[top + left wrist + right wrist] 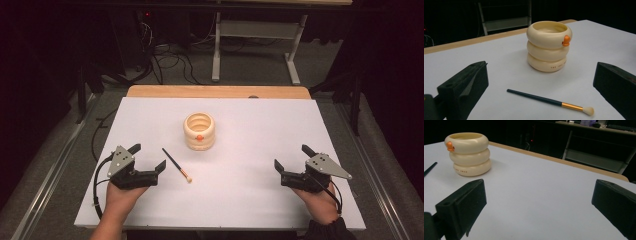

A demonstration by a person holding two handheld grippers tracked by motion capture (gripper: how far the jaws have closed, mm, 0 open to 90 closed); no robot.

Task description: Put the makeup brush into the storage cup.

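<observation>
cream ringed cup (199, 131) with orange knob, dark-handled gold-banded brush (177, 165)

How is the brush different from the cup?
The brush is thin and dark with a gold band; the cup is fat, cream and ringed, with an orange knob. The brush lies flat; the cup stands upright. The brush is nearer the left gripper. Both rest untouched on the white table.

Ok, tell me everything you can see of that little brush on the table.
The brush is slim, with a long dark handle, a gold ferrule and a small pale bristle tuft. It lies flat on the white table, diagonal in the high view, tuft toward the person. It sits in front of the cream ringed holder, apart from it, beside the left tongs. Nothing grips it.
</observation>
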